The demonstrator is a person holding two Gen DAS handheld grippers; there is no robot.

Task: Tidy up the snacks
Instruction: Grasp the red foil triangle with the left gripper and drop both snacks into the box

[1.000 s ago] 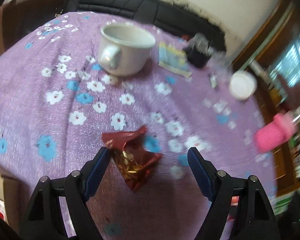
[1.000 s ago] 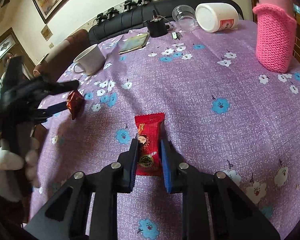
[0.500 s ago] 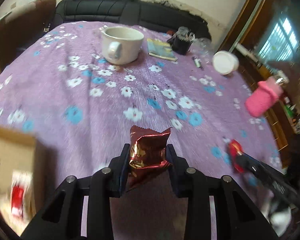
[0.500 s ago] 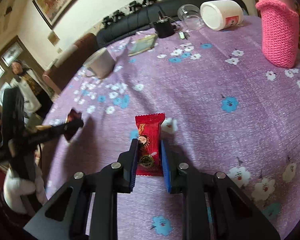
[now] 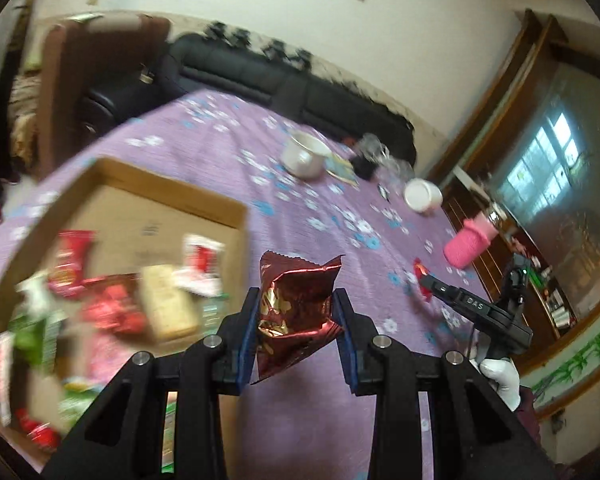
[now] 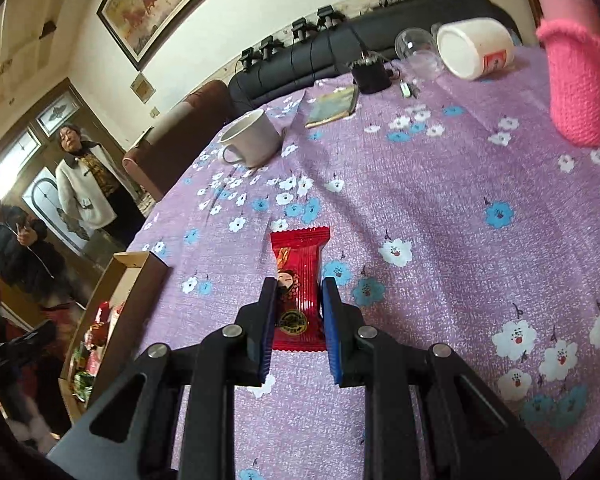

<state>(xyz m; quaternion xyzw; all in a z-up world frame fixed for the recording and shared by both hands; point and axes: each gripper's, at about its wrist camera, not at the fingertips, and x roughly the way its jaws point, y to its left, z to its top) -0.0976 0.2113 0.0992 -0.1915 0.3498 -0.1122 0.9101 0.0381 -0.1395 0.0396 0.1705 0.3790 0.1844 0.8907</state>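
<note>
My left gripper [image 5: 296, 304] is shut on a crinkled dark-red foil snack packet [image 5: 296, 312], held above the purple floral tablecloth just right of a cardboard box [image 5: 172, 184] that holds several snack packs. In the right wrist view my right gripper [image 6: 298, 294] is shut on a bright red snack packet [image 6: 298, 268] with a cartoon face, lifted slightly off the cloth. The same box [image 6: 134, 276] shows at the left edge there. The right gripper [image 5: 428, 280] with its red packet also appears at the right of the left wrist view.
A white mug [image 6: 252, 140], a booklet [image 6: 334, 106], a black holder [image 6: 370, 74], a clear glass, a white jar on its side [image 6: 474, 46] and a pink knitted bottle sleeve [image 6: 578, 92] stand at the far side of the table [image 6: 460, 208]. Two people stand beyond the left edge.
My left gripper closed on the dark-red packet, lifted it and carried it left toward the cardboard box. My right gripper kept hold of the red packet and rose slightly.
</note>
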